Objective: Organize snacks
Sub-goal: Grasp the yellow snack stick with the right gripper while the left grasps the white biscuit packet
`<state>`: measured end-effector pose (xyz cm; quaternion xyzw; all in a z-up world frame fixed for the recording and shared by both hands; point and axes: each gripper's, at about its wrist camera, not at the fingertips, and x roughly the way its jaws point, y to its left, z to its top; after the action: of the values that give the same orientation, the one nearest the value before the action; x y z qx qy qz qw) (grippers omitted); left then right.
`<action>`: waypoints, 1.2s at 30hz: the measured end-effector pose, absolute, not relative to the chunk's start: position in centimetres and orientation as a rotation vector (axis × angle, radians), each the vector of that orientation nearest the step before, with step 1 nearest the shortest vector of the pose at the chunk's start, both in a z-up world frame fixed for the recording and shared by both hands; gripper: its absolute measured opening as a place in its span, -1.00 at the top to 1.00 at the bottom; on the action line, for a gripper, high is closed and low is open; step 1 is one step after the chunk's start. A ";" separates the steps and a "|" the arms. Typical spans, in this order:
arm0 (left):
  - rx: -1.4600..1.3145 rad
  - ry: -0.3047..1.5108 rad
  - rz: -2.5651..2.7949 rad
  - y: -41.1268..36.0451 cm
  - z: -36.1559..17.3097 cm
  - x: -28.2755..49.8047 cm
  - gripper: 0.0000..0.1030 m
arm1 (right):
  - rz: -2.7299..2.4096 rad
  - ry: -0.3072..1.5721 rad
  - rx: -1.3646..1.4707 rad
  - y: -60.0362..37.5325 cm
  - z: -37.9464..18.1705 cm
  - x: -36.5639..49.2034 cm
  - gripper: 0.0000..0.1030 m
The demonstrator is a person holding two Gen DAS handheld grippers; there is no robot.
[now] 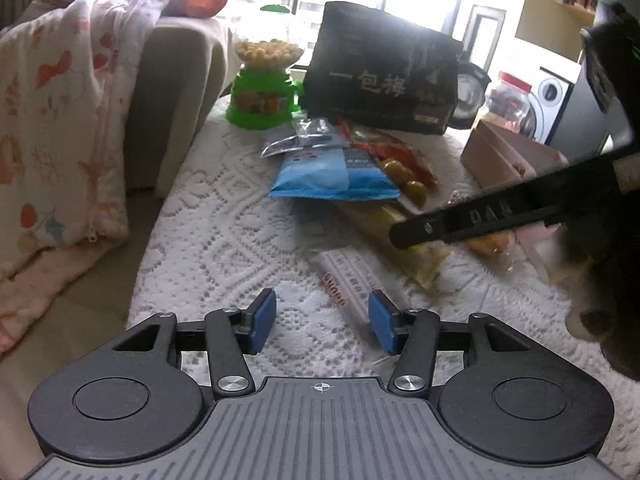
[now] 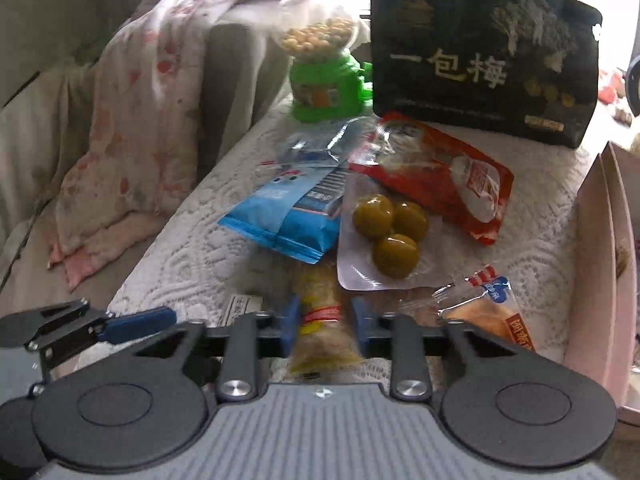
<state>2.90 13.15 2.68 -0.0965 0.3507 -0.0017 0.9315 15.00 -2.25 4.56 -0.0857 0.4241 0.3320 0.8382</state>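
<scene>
Two tongs working: right tongs [image 2: 323,325] clenching yellow snack packet [image 2: 322,320]; left tongs [image 1: 322,322] hanging released; I'm lifting straight, avoiding olive pouch [image 2: 384,236].

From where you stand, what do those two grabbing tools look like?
Both look alike. The left gripper and the right gripper have blue pads on black hinged links with silver bolts, two round black discs, and a ribbed grey body bearing a small crosshair mark. No cables show.
</scene>
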 end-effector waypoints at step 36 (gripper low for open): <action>-0.068 0.778 -0.083 9.1 2.3 -0.2 0.14 | 0.704 0.817 -0.184 -12.6 1.5 3.0 -0.22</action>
<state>-0.21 9.14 2.29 -0.0330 0.3791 -0.0403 0.9239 3.00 -12.60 1.48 -0.0876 0.3886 0.3345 0.8540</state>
